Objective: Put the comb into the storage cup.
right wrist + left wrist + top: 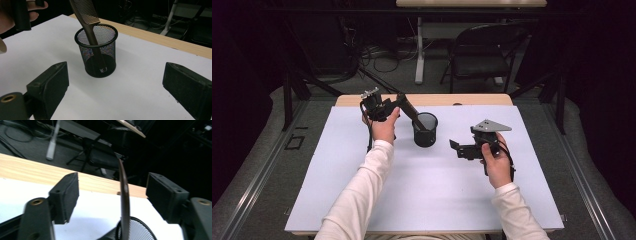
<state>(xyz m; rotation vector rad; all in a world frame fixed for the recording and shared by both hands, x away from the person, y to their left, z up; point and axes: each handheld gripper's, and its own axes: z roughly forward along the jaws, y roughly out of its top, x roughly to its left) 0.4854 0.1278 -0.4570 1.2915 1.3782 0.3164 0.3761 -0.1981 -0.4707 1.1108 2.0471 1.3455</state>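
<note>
Comb (86, 15) stands tilted in the mesh cup (97, 50), its handle end down inside and its toothed end leaning out over the rim toward the left gripper (393, 106), whose jaws stand apart on either side of the comb without pressing it. Cup and comb sit on the white mat (432, 185) near the middle of the table. To the right, well apart from the cup, the right gripper (454, 148) points at it with jaws wide apart and nothing between them.
</note>
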